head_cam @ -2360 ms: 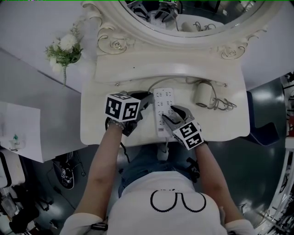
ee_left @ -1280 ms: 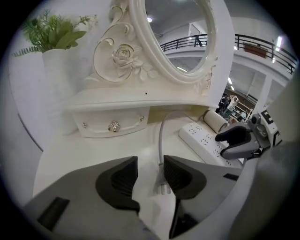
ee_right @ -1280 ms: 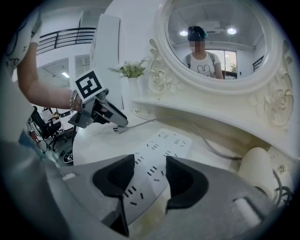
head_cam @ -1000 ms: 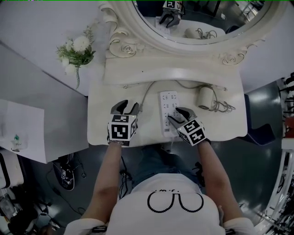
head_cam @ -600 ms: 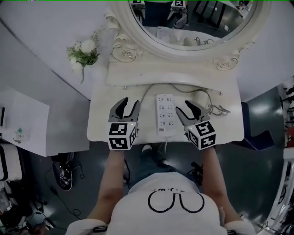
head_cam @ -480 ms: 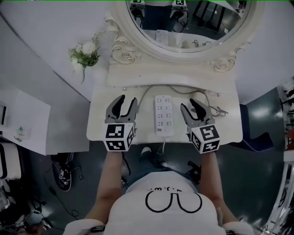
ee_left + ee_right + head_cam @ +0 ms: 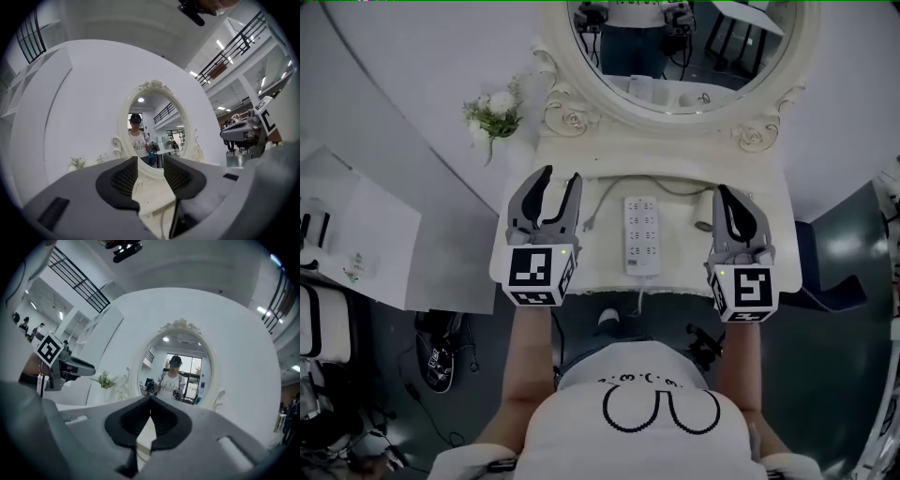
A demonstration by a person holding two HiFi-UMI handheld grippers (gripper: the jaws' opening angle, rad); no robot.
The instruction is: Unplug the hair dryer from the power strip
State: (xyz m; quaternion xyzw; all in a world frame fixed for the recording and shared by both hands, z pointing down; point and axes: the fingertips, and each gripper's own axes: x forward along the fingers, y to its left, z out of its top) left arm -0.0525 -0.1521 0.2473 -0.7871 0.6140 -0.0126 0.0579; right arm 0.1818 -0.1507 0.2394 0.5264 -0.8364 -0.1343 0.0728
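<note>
A white power strip (image 7: 643, 234) lies flat in the middle of the dressing table (image 7: 680, 251), its long side running near to far and its own lead (image 7: 639, 298) dropping over the near edge. The cream hair dryer (image 7: 705, 208) rests just to its right, partly hidden. The dryer's cord (image 7: 596, 199) arcs past the strip's far end and ends on the table to its left, apart from the strip.

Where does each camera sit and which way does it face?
Head view: on the person's head, looking steeply down at the cream dressing table and white power strip; forearms, left gripper, right gripper show.
Left gripper view: on that gripper, level toward the oval white-framed mirror; jaws apart, empty.
Right gripper view: likewise; jaws just closed on nothing.
Shared: both gripper views see the mirror.
</note>
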